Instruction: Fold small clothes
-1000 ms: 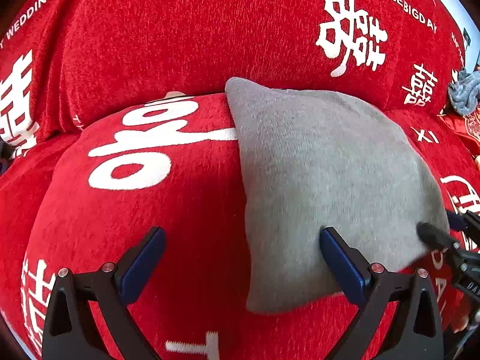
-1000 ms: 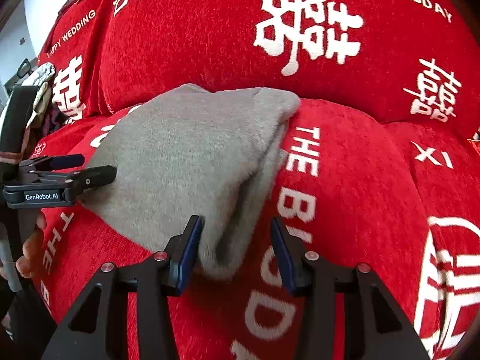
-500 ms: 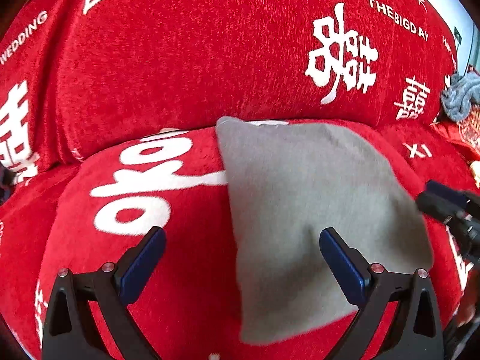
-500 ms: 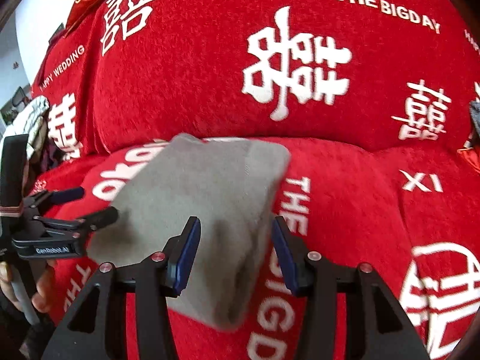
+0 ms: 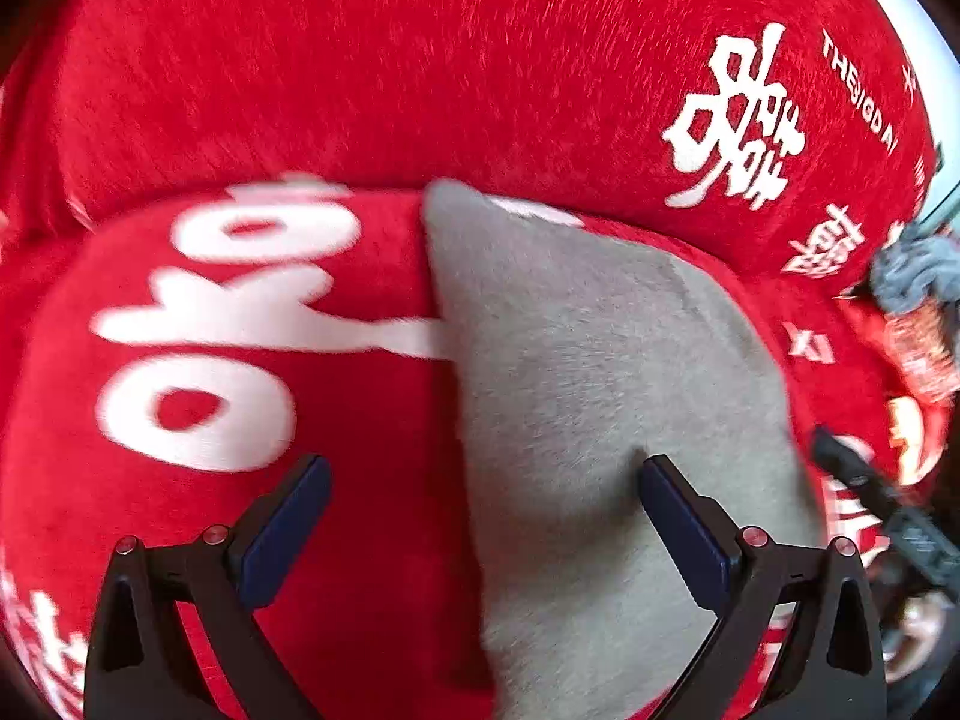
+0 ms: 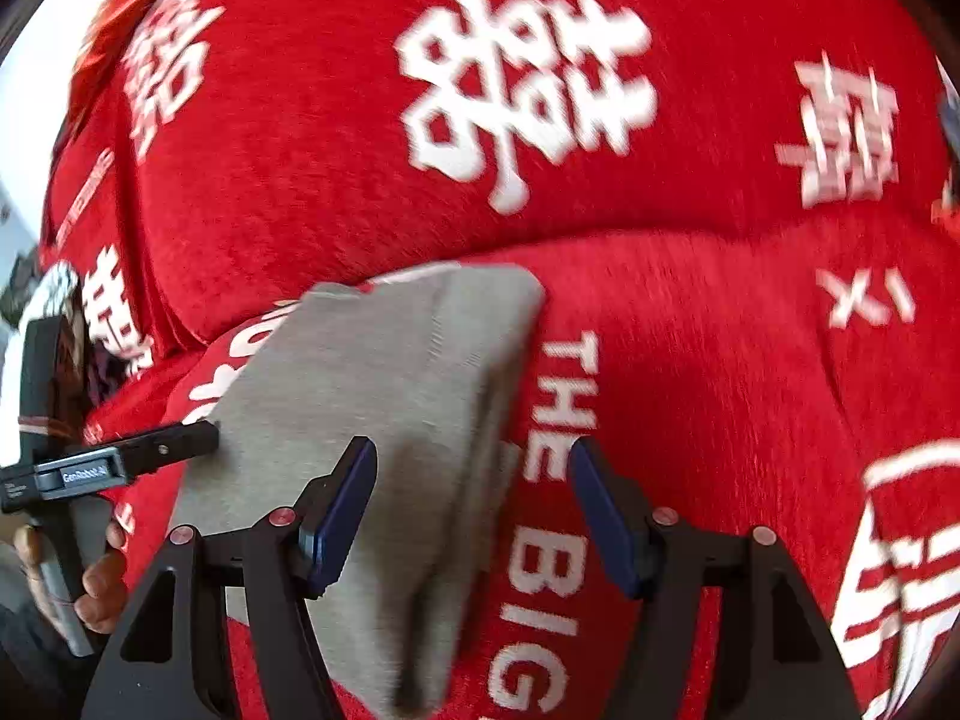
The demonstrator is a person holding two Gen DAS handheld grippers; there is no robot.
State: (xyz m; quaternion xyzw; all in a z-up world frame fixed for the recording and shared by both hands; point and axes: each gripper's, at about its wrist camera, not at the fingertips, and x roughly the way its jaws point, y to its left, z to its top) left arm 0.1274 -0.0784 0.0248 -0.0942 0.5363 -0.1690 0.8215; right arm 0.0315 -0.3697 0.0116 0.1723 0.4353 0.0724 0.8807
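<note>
A folded grey fleece garment [image 5: 600, 396] lies on a red sofa seat cushion [image 5: 198, 360]; it also shows in the right wrist view [image 6: 384, 396]. My left gripper [image 5: 480, 510] is open over the garment's left edge, its right finger above the cloth. My right gripper [image 6: 474, 504] is open over the garment's right folded edge. Neither holds anything. The left gripper shows in the right wrist view [image 6: 180, 441] at the garment's left side.
The red sofa cover with white printed characters fills both views; its backrest [image 6: 540, 120] rises just behind the garment. A blue-grey cloth [image 5: 918, 270] and a red packet [image 5: 921, 348] lie at the sofa's far right.
Both grippers have pulled back from the garment and lifted slightly. The right gripper's jaws have opened wider. The garment lies flat and folded as before.
</note>
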